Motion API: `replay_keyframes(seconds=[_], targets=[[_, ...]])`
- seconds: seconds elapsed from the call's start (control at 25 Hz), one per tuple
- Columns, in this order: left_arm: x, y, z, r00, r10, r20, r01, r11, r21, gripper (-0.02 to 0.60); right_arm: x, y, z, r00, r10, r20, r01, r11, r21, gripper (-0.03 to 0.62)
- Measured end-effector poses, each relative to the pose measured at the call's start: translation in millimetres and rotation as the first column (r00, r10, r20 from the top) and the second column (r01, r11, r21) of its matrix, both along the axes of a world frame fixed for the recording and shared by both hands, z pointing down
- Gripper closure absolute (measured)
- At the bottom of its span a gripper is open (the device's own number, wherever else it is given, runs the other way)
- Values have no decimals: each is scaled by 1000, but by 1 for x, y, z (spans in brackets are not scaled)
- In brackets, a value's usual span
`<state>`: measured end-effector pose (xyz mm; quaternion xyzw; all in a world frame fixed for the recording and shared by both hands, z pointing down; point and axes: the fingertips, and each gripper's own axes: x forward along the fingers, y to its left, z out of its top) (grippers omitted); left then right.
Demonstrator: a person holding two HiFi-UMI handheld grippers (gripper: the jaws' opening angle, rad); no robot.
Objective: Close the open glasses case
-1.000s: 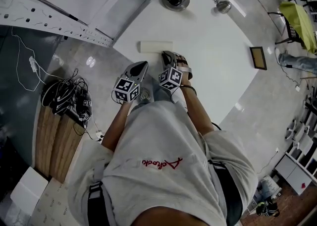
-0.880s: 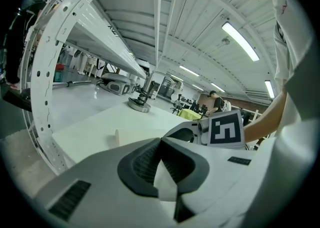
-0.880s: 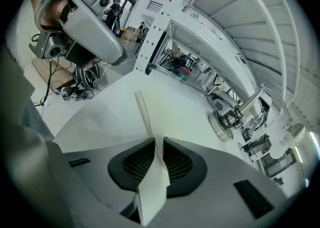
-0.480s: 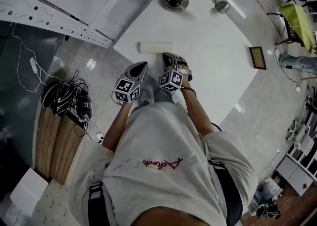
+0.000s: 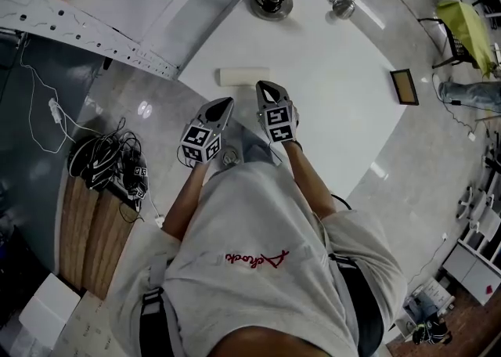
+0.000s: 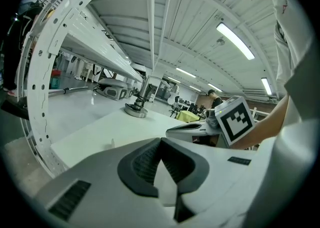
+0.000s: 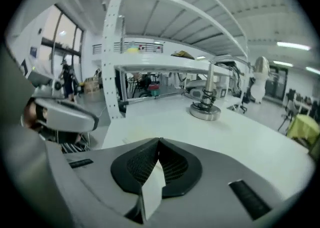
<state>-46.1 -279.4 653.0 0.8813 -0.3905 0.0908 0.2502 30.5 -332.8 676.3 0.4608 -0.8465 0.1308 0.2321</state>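
Observation:
The glasses case (image 5: 244,75) is a pale oblong lying across the white table (image 5: 344,113), and it looks shut from above. My right gripper (image 5: 264,86) hangs just in front of its right end, jaws shut with nothing between them. Beside it, over the table's near edge, my left gripper (image 5: 226,102) is also shut and empty. In the left gripper view the left gripper's jaws (image 6: 160,140) meet at the tip, with the right gripper (image 6: 189,130) level to their right. The right gripper's own jaws (image 7: 159,141) also meet. The case is hidden in both gripper views.
A round metal base with a post (image 5: 272,1) and a curved arm ending in a small head (image 5: 342,8) stand at the table's far side. A small framed board (image 5: 404,85) lies at the right. A perforated white frame (image 5: 94,34) and floor cables (image 5: 106,161) are left.
My right gripper has rolled about its own axis and lifted a little off the table near the case. The left gripper and the case have stayed where they were.

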Motion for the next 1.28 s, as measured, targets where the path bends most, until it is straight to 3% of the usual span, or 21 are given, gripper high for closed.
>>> replay_keyframes(seconds=[0.16,0.24,0.56,0.8,1.28], targets=[[1,0,-8,1000,8,0,-8,1000,18,557,14,-2,-10,969,126,212,-117,992,-55,568],[0,2,-11,1000,10,1,-10,1000,25,557,16,-2,-16,954,150,260,-142,989,-51,568],[4,8,-24,1000,21,5,-21,998,64,557,16,16,-38,962,122,244,-131,991,24,568],[4,5,-51,999,39,-4,-37,987,154,558,17,29,-65,961,133,244,-162,982,101,568],[2,55,-86,998,54,-9,-50,964,262,557,7,108,-109,967,136,217,-189,951,246,569]])
